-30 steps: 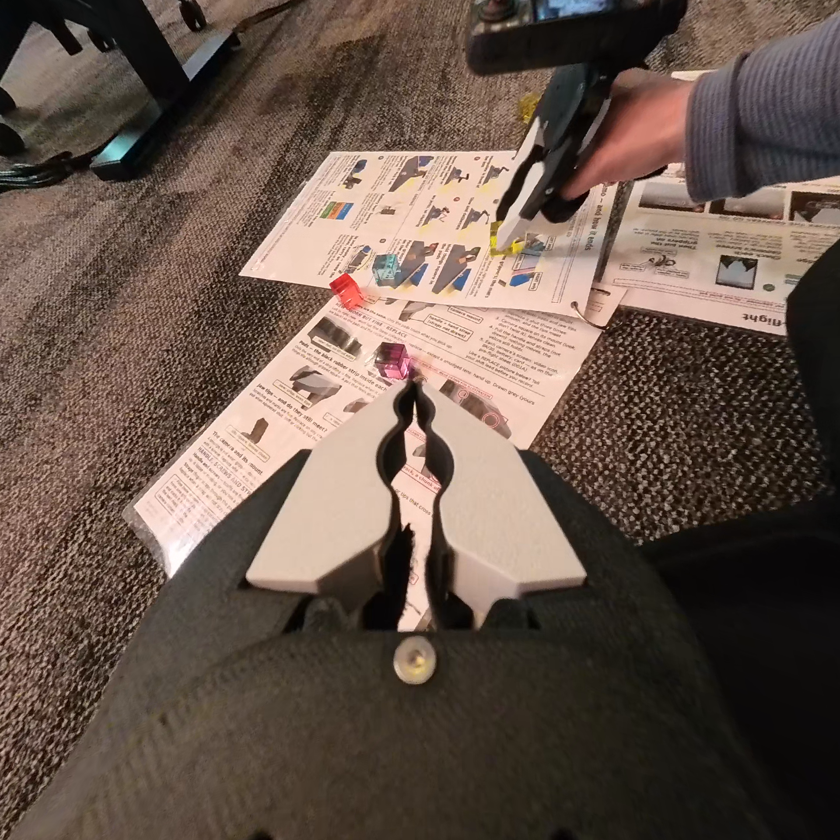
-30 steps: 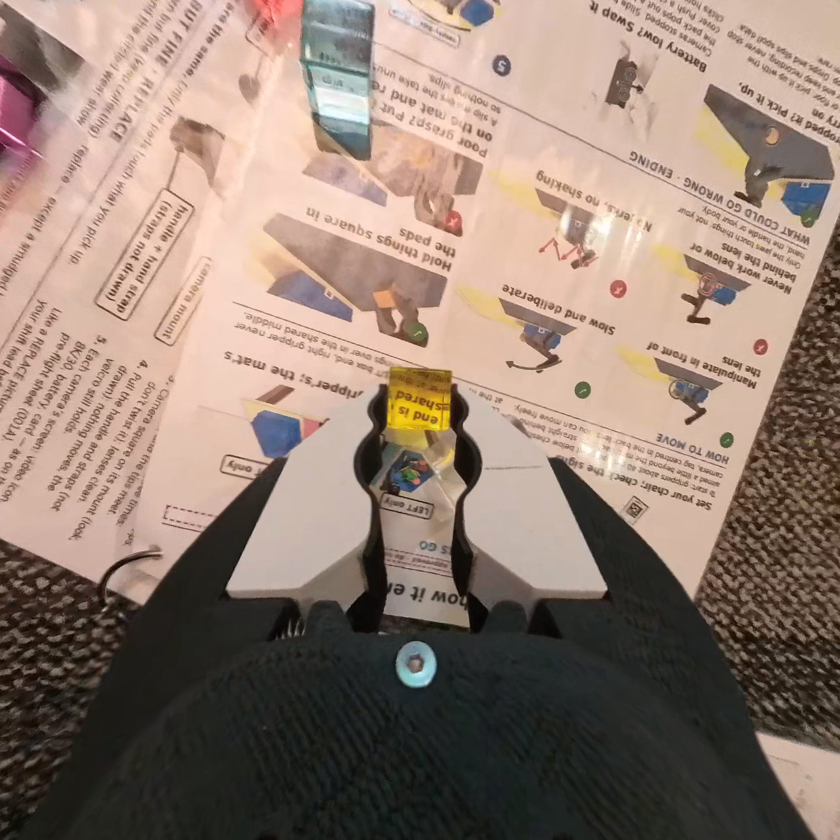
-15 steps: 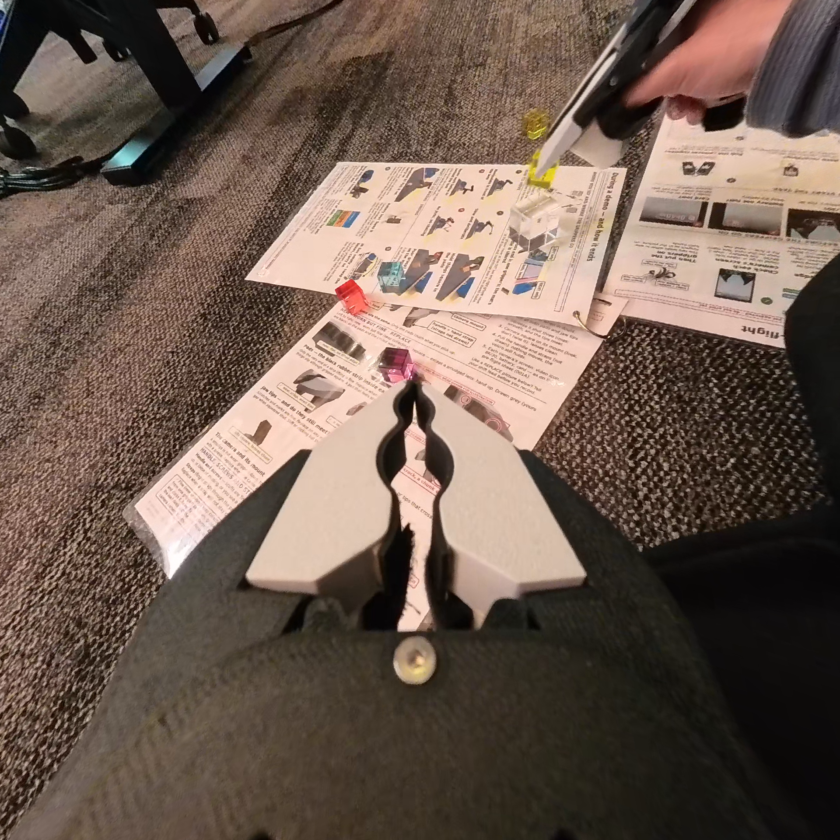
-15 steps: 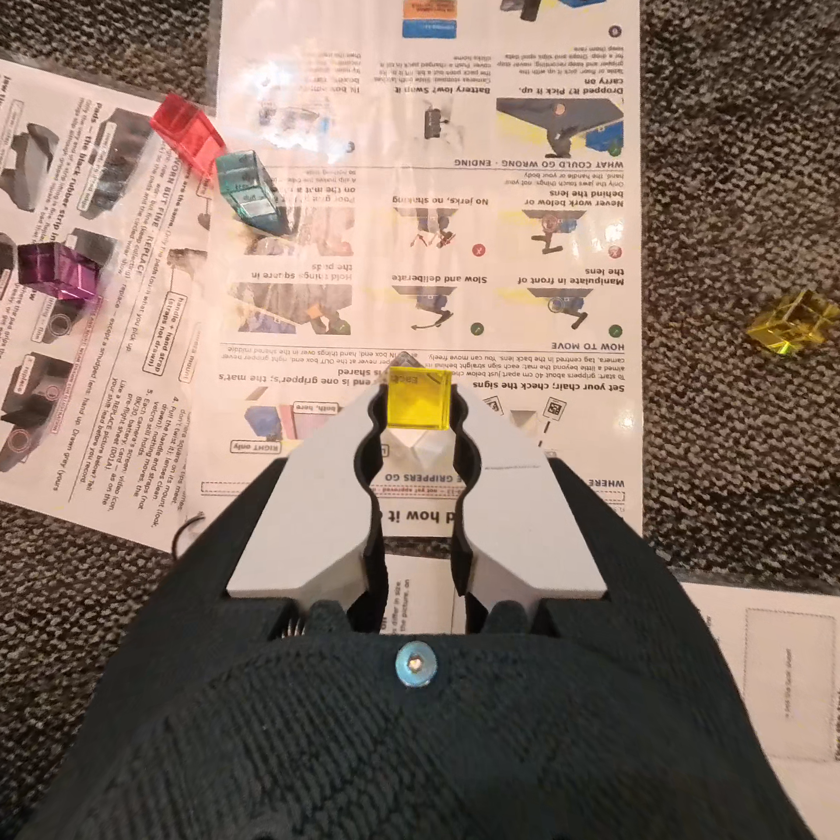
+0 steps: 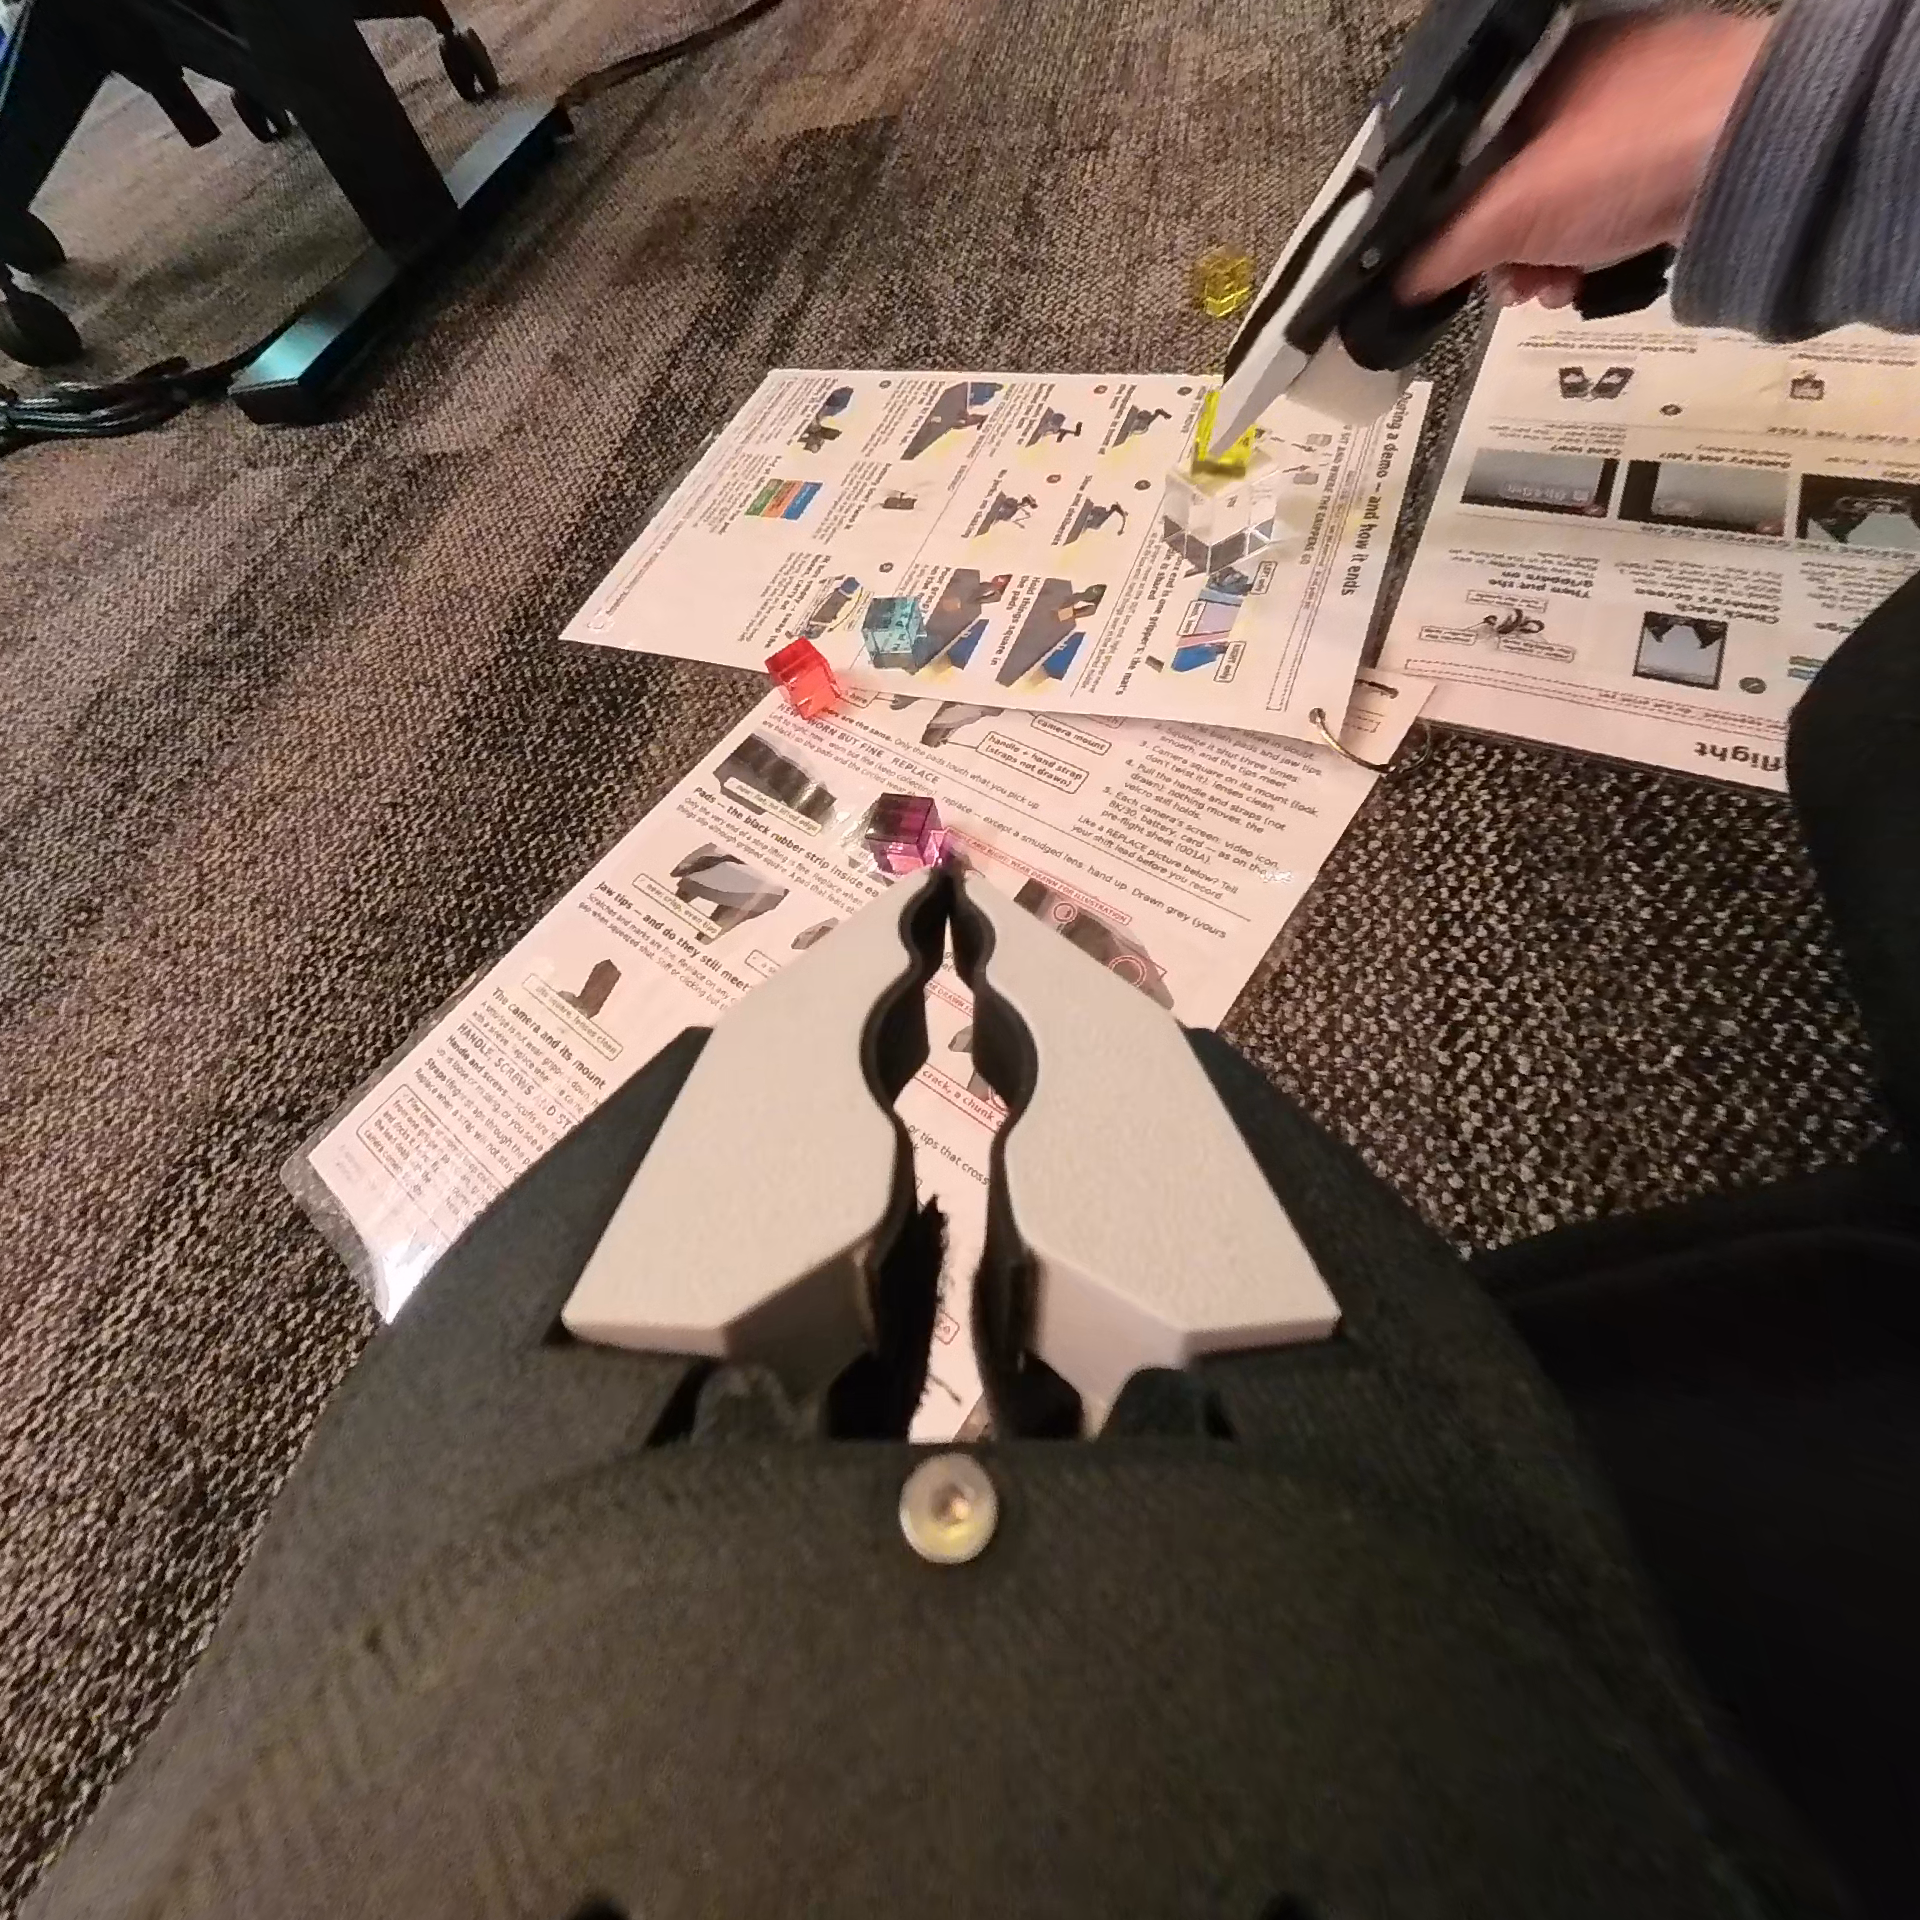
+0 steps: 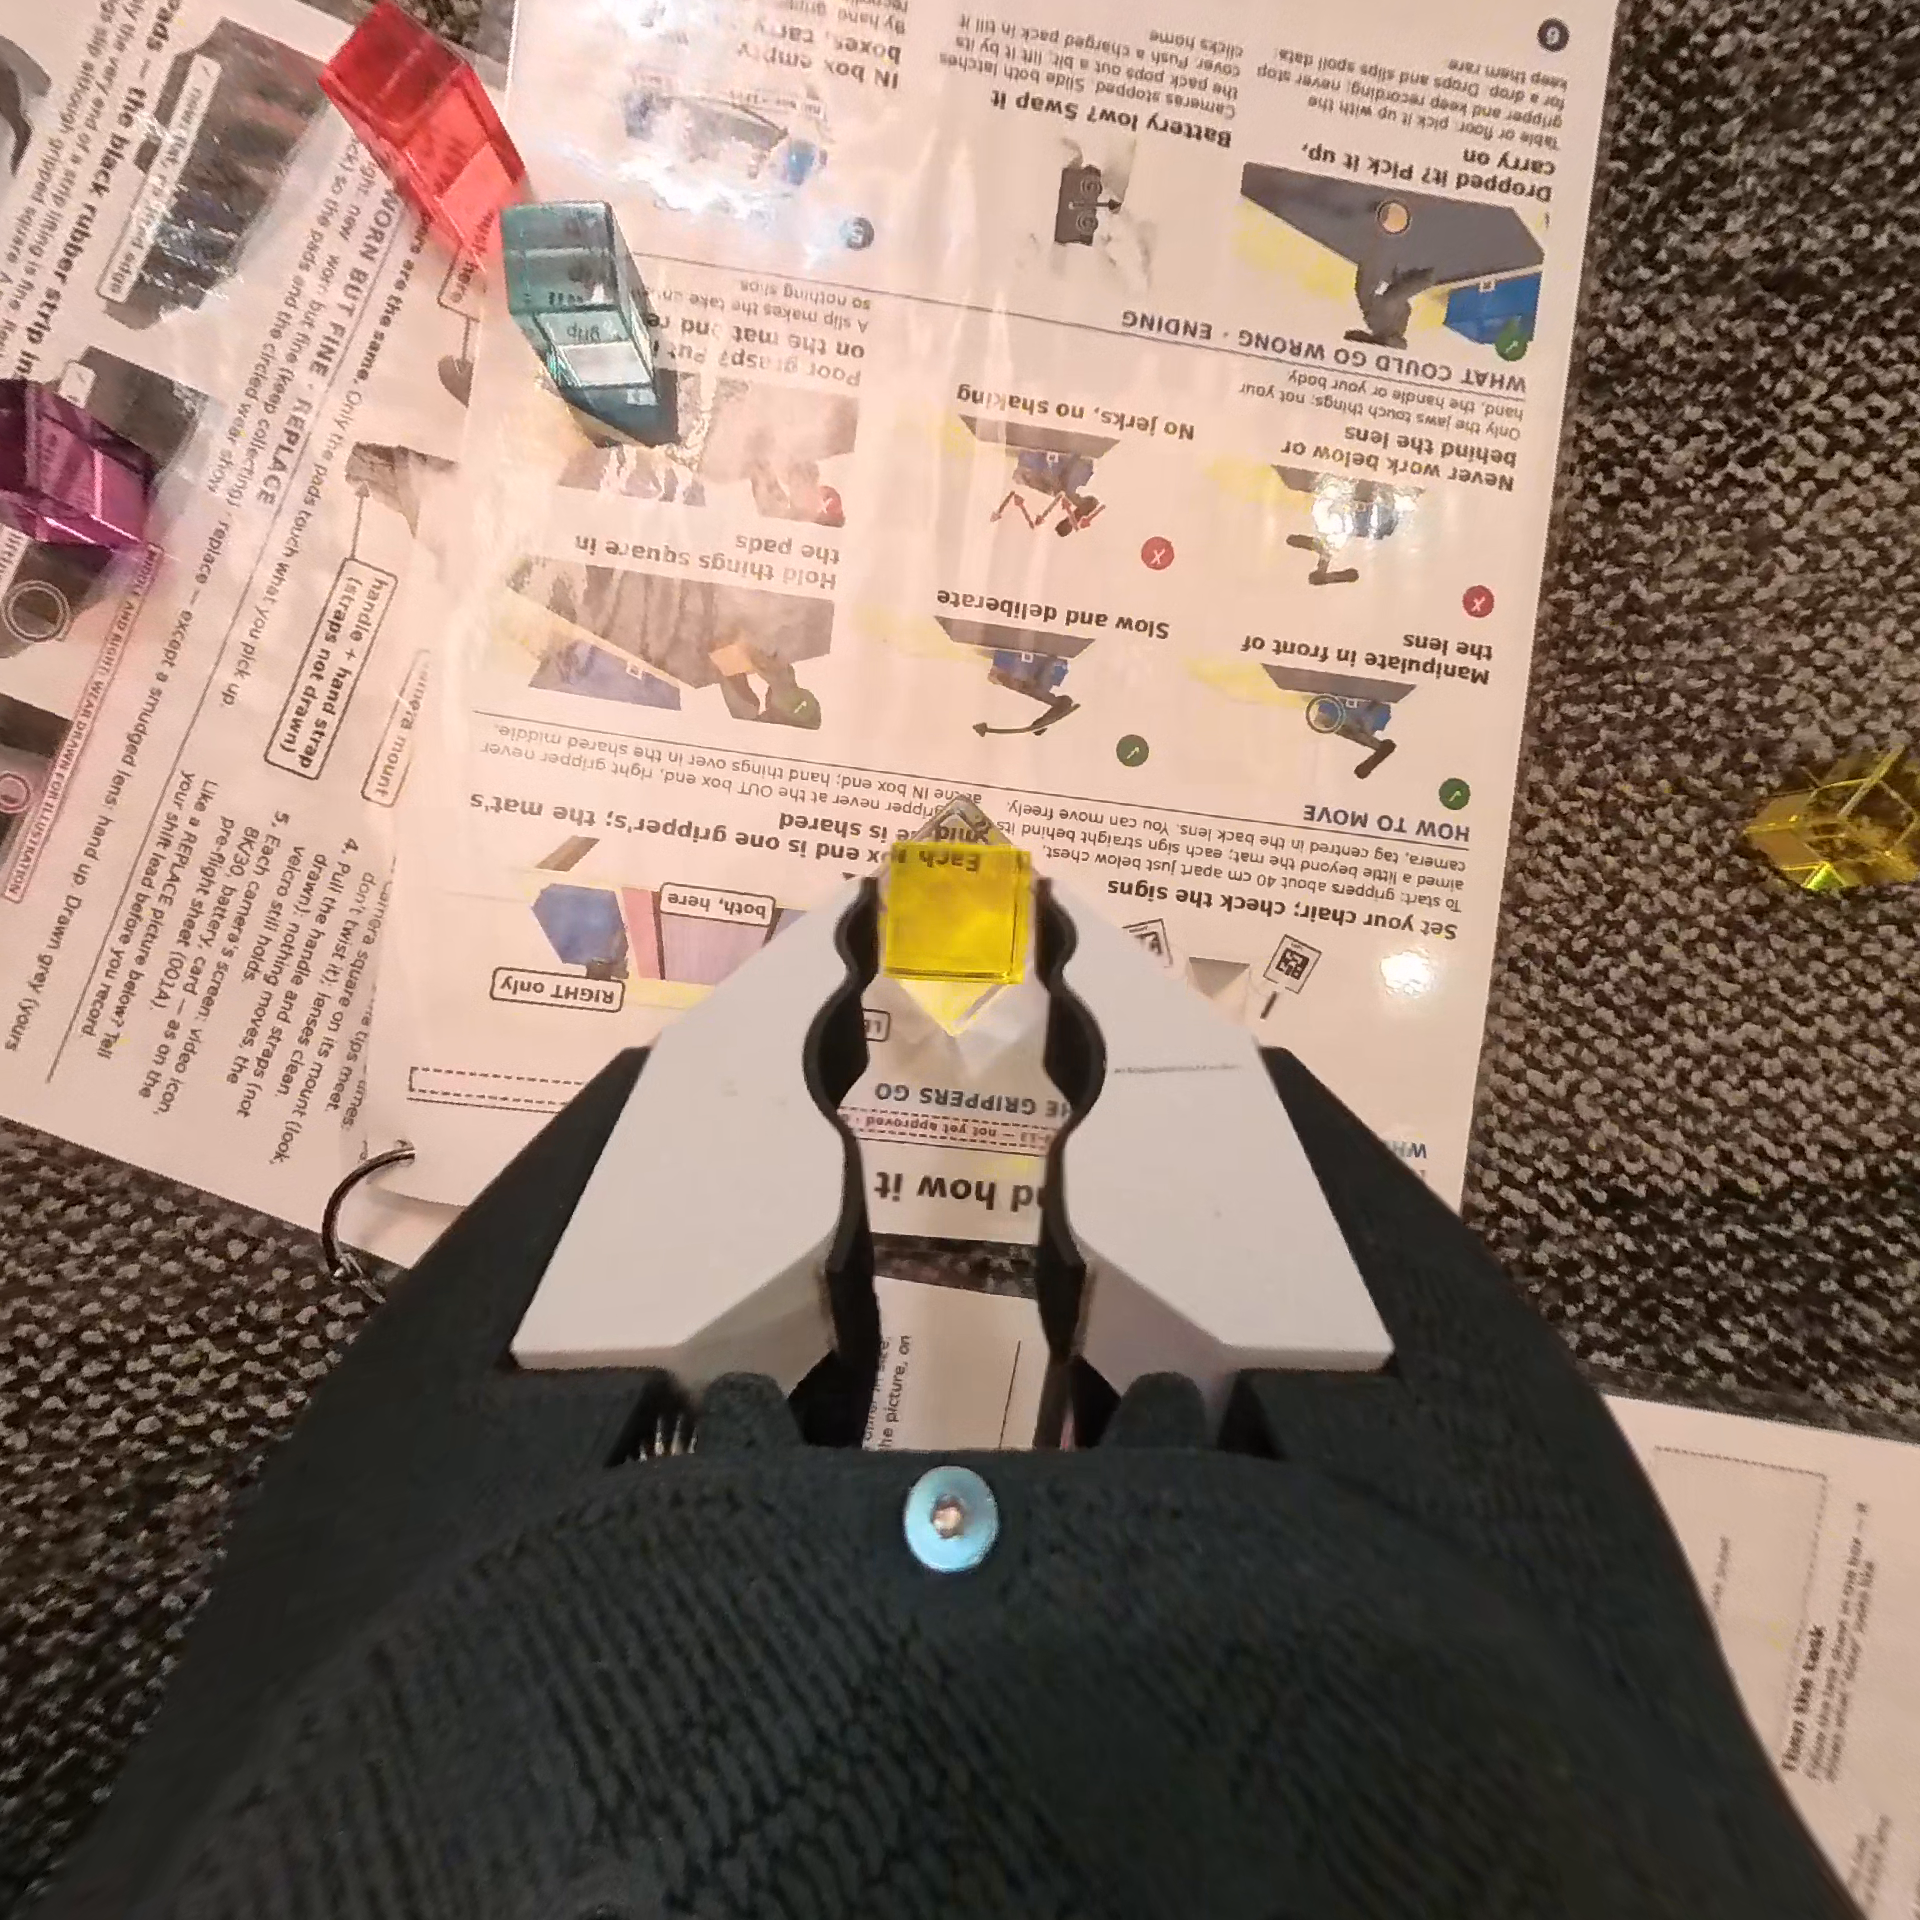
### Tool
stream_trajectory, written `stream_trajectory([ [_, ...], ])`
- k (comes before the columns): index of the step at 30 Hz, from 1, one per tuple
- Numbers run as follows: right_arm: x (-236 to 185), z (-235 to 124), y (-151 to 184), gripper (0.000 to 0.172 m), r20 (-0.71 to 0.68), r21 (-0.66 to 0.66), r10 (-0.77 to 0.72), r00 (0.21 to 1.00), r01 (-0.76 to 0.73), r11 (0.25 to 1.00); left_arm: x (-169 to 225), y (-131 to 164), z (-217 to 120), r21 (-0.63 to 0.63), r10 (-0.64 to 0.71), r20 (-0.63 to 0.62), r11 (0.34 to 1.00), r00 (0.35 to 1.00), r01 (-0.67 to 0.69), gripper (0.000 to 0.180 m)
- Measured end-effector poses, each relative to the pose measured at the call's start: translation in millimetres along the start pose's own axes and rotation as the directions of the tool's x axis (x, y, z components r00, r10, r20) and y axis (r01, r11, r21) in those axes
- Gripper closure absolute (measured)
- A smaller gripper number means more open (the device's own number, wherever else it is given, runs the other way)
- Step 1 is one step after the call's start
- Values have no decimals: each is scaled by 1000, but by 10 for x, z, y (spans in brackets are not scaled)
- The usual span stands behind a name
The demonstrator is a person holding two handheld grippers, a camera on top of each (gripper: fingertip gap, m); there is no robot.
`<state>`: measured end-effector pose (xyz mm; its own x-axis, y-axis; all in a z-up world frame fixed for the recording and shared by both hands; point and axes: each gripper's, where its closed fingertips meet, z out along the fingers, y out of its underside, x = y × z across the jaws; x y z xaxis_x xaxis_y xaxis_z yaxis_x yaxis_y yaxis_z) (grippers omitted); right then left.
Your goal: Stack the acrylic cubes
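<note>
- since half a second ago the right gripper (image 6: pixel 956 902) has dropped – its yellow cube (image 6: pixel 956 920) now sits on the clear cube (image 5: pixel 1226 520), centre of frame
- pads look clamped on that yellow cube
- left gripper (image 5: pixel 943 883) clenched, nothing in it; purple cube (image 5: pixel 904 831) just past its tips
- red cube (image 5: pixel 802 670) and teal cube (image 5: pixel 899 629) upper left, spare yellow cube (image 6: pixel 1839 836) on the carpet (image 6: pixel 1714 520) at right – all well apart from the stack

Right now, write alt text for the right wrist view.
The right claw grips a yellow cube over a clear cube on a laminated sheet. Teal, red and purple cubes lie far left; another yellow cube sits on carpet.
</note>
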<state>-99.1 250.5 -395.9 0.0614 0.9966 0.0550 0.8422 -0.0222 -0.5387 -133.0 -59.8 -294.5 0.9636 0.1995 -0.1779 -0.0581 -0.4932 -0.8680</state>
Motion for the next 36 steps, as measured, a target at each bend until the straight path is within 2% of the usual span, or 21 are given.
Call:
stream_trajectory([
  [3, -4, -19, 2, 133, 18, 8, 17, 1000, -17, 1000, 0, 2, 1, -1, 0, -1, 1000, 1000, 0, 180],
  [11, 66, -71, 78, 144, 15, -9, 21, 1000, -20, 1000, 3, 1, -1, -1, 3, 1, 1000, 1000, -3, 180],
  [16, 120, -95, 54, 136, -37, -12, -33, 999, 32, 999, 6, 2, 0, -2, 6, 1, 1000, 1000, -6, 180],
  [18, 93, -71, 6, 129, -30, 7, 7, 1000, -7, 1000, 7, 5, 1, -3, 6, 0, 1000, 1000, -6, 180],
  [21, 53, -20, -58, 117, 7, 28, 171, 985, -171, 985, 9, 9, 3, -5, 9, 0, 1000, 1000, -9, 180],
  [23, 80, 8, -45, 114, -11, 13, 176, 984, -176, 984, 9, 12, 5, -7, 9, 0, 1000, 1000, -9, 180],
  [24, 91, 24, -33, 114, -22, 3, 159, 987, -159, 987, 8, 13, 4, -7, 9, -1, 1000, 1000, -9, 180],
  [29, 21, 79, 36, 141, 10, -46, 64, 998, -63, 997, 12, 16, 4, -9, 14, 0, 1000, 1000, -14, 180],
  [36, -69, 55, 63, 144, 69, -51, -107, 992, 111, 993, -15, 1, -8, 3, -2, 9, 1000, 1000, 2, 180],
])
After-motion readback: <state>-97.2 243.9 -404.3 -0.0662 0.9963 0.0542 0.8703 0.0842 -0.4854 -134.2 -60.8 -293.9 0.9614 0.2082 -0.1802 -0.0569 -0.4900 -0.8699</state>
